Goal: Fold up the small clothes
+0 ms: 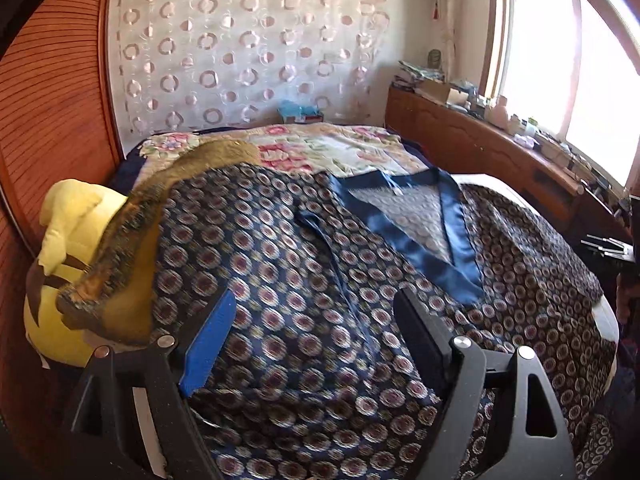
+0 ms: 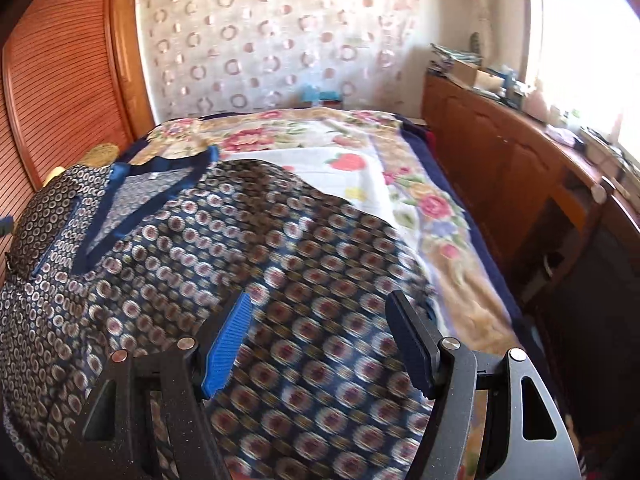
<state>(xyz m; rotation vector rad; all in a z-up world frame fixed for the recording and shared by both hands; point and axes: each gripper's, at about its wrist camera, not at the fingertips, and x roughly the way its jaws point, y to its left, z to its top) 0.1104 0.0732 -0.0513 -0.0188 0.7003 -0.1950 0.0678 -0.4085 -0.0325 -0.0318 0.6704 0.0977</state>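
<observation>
Garment (image 1: 320, 280), dark blue with a circle pattern and a satin collar (image 1: 452, 240), lay spread over the bed (image 1: 320, 148) in the left wrist view. Left gripper (image 1: 316, 344) hung above it, jaws apart, holding nothing. A yellow plush toy (image 1: 56, 280) sat beside it.

Right wrist view: right gripper (image 2: 320, 340) stood wide over the garment (image 2: 280, 280), nothing between its jaws.

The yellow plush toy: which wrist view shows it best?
The left wrist view: the yellow plush toy sits large at the bed's left edge, partly under a brown furry piece. The right wrist view shows only a sliver behind the patterned garment.
</observation>
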